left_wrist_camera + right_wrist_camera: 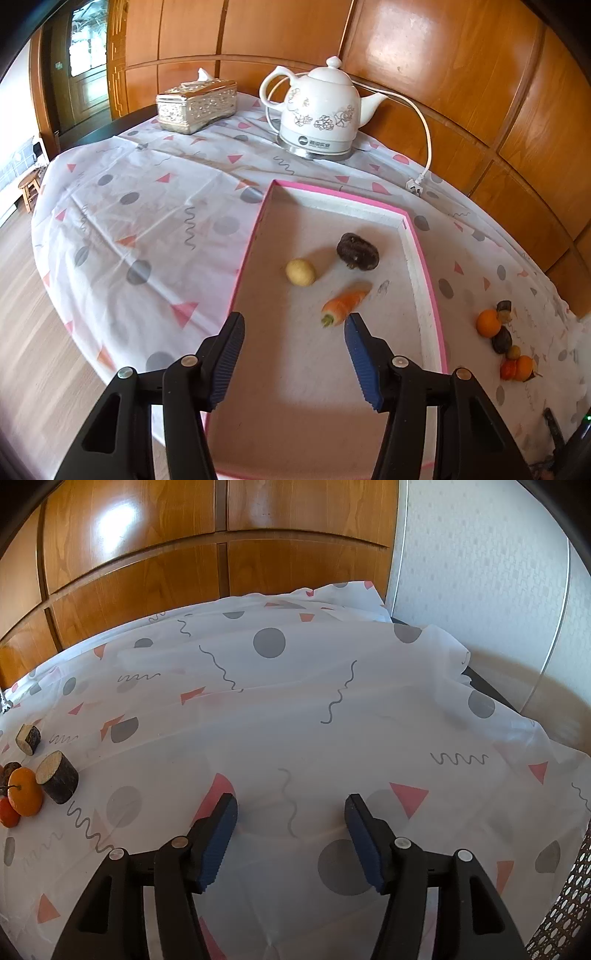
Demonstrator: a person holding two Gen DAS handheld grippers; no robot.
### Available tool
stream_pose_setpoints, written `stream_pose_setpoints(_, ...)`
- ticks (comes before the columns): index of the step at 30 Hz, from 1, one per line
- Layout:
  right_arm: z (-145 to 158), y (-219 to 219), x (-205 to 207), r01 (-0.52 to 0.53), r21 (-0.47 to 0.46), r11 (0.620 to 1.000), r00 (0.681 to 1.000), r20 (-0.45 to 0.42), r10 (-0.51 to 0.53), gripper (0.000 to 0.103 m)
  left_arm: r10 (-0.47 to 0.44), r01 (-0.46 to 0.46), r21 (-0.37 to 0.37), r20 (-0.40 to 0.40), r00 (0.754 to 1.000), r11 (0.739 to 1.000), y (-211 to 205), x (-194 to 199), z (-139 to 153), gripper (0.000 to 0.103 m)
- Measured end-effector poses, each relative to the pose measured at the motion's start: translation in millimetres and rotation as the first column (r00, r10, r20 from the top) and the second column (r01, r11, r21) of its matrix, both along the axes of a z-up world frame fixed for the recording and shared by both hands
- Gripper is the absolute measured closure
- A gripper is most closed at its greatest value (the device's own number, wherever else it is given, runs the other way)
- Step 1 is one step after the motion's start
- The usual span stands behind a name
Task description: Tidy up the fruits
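Fruits still to be sorted lie in a small cluster on the cloth (pixel 295 709), well to the right of the tray (pixel 428 280) in the left view and at the far left edge in the right view: an orange (pixel 25 792) with a smaller red-orange piece touching it, beside a log stub (pixel 58 782), and beyond that a second stub (pixel 28 739). Nearest the left gripper (pixel 294 325), whose jaws stand wide apart with nothing between them, is the carrot (pixel 345 302), just ahead of its right finger; its long axis runs diagonally, leafy end toward the gripper, tip pointing away and right. Farther in on the tray floor sit a yellowish potato (pixel 300 272) and then a dark lumpy tuber (pixel 357 250), all three apart from one another. That gripper hangs over the near half of the tray, pitched down and forward. The right gripper (pixel 291 812) is likewise spread wide and empty, hovering low over bare cloth and aimed straight ahead, so the cluster lies off to its left and somewhat ahead rather than between its fingers. By my judgement the right hand is the nearer one to the cluster, and it would need to swing left before closing on anything. Beyond the tray stand a kettle (pixel 317 110) and a tissue box (pixel 195 105)
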State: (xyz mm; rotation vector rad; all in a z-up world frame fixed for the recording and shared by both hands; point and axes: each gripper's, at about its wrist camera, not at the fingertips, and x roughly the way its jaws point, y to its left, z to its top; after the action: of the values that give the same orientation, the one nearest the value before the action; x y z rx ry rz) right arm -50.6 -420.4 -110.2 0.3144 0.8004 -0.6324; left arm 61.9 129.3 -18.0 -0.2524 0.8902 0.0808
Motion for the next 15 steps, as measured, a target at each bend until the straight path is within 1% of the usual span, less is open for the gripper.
stream_pose_setpoints(6,0,0,0,0.001,0.002,1.0,1.0,0.002,-0.001,0.041,0.02,-0.02,-0.011,0.003,1.0,1.0,5,-17,-4,0.044)
stream_pose_setpoints(15,-1,0,0,0.003,0.001,1.0,1.0,0.003,-0.003,0.04,0.035,-0.036,-0.032,-0.013,0.999,0.999,9,-31,-14,0.042)
